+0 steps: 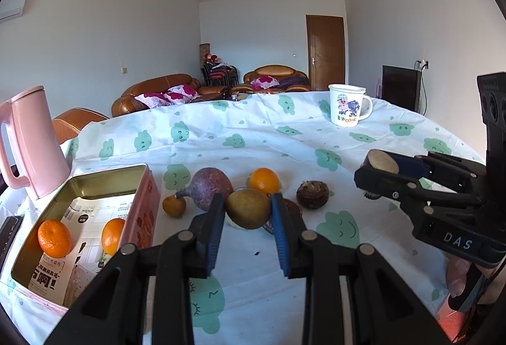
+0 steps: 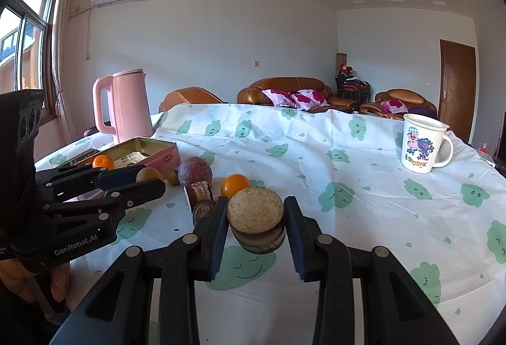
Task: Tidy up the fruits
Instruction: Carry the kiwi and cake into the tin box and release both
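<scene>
My left gripper [image 1: 248,212] is shut on a brown-green pear-like fruit [image 1: 248,208], just above the cloth. Behind it lie a purple fruit [image 1: 208,188], an orange [image 1: 264,181], a small yellow-brown fruit [image 1: 174,205] and a dark brown round fruit [image 1: 312,194]. A pink tin [image 1: 147,199] at the left holds two oranges [image 1: 54,238] on printed paper. My right gripper [image 2: 256,218] is shut on a cut brown fruit with a tan flat face [image 2: 255,212], held above the table. That gripper also shows at the right of the left wrist view [image 1: 379,168].
A pink kettle [image 1: 31,139] stands behind the tin at the left. A white cartoon mug [image 1: 346,104] stands at the far right of the table. The tablecloth [image 1: 284,136] is white with green cloud prints. Brown sofas lie beyond the table.
</scene>
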Demonstrator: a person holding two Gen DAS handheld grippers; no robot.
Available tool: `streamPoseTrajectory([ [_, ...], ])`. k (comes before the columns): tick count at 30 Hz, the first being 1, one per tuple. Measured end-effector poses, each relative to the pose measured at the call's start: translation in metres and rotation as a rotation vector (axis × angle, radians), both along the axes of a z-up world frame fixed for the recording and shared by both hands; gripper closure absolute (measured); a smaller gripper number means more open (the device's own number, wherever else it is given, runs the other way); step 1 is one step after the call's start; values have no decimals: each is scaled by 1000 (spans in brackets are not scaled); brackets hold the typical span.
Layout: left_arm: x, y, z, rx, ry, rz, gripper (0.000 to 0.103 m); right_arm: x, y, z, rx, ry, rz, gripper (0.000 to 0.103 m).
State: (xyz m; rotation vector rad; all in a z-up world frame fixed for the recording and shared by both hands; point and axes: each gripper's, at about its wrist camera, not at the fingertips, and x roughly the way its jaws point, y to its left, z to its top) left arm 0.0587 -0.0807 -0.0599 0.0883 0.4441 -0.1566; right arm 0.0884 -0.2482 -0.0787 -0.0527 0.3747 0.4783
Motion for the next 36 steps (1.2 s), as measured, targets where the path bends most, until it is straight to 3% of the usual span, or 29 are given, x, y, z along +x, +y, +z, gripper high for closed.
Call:
streamPoseTrajectory([
  [26, -15, 4, 6, -20, -108, 15, 72, -18, -4, 3, 26, -108, 2, 66],
  [36, -18, 22, 15, -64, -85, 41, 72, -13, 7, 12, 2, -55, 27, 66],
])
